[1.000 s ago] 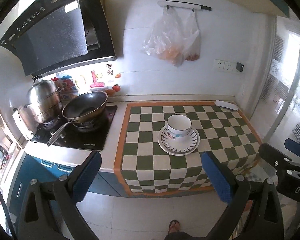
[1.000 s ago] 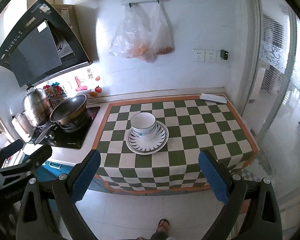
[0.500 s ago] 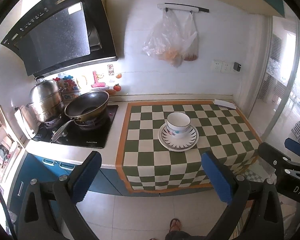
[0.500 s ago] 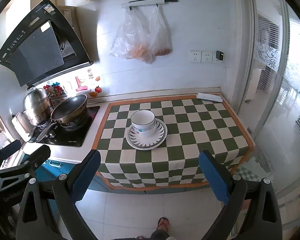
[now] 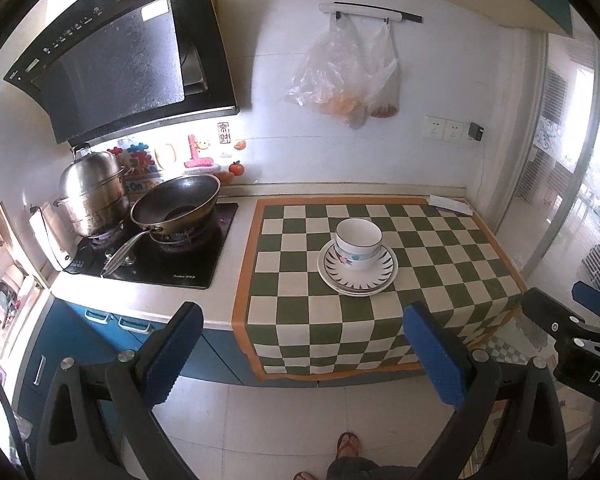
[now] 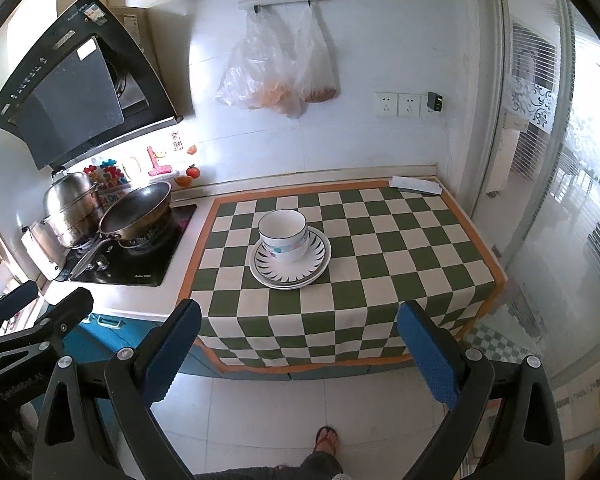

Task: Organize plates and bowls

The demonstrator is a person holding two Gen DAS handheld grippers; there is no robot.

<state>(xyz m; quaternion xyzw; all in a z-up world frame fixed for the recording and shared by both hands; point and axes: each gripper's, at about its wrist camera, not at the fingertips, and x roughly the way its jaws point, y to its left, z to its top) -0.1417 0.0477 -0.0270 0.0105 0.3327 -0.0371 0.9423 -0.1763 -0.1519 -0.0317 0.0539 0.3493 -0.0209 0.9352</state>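
**Bowls nested on plates, both grippers empty and held back**

Left wrist: the left gripper hangs spread wide, empty, well short of the counter. Bowls sit nested on stacked plates, probably to save space, on the checkered cloth.

Right wrist: the right gripper gapes empty too. A wok sits on the stove beside the cloth.
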